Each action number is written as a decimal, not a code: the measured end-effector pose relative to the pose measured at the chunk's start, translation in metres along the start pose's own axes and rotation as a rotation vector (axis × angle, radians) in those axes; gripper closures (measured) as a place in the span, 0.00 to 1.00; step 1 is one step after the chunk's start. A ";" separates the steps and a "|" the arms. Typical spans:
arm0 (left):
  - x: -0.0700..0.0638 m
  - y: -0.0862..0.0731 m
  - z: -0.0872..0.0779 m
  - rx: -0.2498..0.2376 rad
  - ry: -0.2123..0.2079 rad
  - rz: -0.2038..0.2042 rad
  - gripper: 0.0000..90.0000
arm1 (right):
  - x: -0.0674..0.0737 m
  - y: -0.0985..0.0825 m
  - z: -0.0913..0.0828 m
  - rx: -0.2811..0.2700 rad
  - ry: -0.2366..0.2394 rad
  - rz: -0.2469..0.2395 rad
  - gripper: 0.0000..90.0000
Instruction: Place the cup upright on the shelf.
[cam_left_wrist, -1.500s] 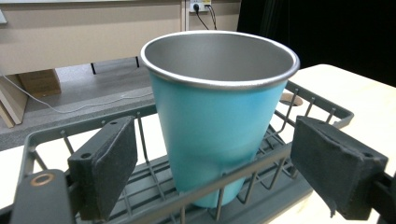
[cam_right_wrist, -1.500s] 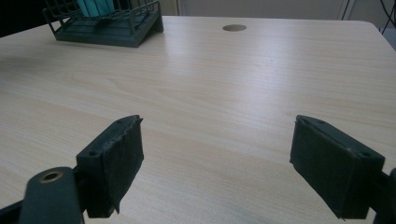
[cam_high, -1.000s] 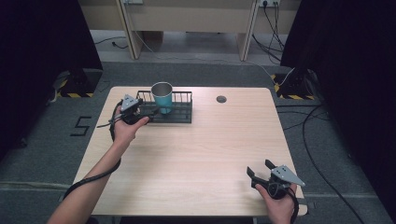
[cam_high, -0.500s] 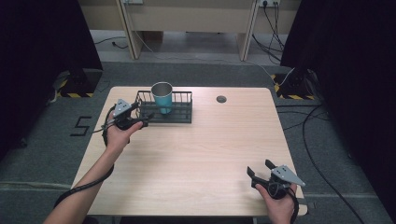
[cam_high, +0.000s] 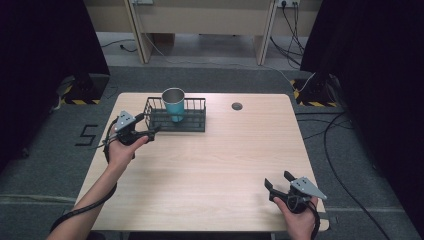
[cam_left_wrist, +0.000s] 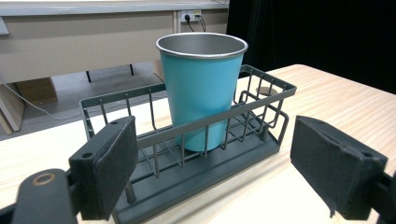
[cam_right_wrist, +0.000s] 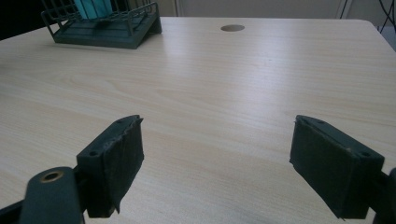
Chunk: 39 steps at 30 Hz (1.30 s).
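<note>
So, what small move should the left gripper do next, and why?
Probably draw the left gripper a little further from the rack: its jaws stand open and empty, and the teal cup stands upright inside the rack.

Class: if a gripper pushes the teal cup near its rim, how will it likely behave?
The teal cup stands tall and tapers downward, so it probably tips. The wire rack around it would likely catch it.

Rack wires (cam_left_wrist: 205, 126) hide the cup's (cam_left_wrist: 201, 88) base.
</note>
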<state>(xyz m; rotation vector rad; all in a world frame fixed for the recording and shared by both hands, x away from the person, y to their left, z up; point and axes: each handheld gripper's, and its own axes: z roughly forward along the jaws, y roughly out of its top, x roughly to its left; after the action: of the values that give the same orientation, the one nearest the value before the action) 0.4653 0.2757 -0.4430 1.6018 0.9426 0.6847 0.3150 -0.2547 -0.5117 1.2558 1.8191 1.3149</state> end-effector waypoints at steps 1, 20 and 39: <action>0.000 0.000 -0.002 -0.003 -0.001 0.000 0.16 | 0.000 0.000 0.000 0.000 0.000 0.000 0.20; -0.002 -0.013 -0.039 0.001 0.009 0.019 0.16 | 0.000 0.000 0.000 0.002 -0.002 -0.001 0.20; -0.014 -0.047 -0.072 0.023 -0.010 0.014 0.16 | 0.000 0.000 0.000 0.002 -0.006 -0.003 0.20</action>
<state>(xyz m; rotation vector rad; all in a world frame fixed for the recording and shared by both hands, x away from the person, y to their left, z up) 0.3882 0.3040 -0.4717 1.6320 0.9353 0.6769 0.3150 -0.2544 -0.5117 1.2555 1.8181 1.3071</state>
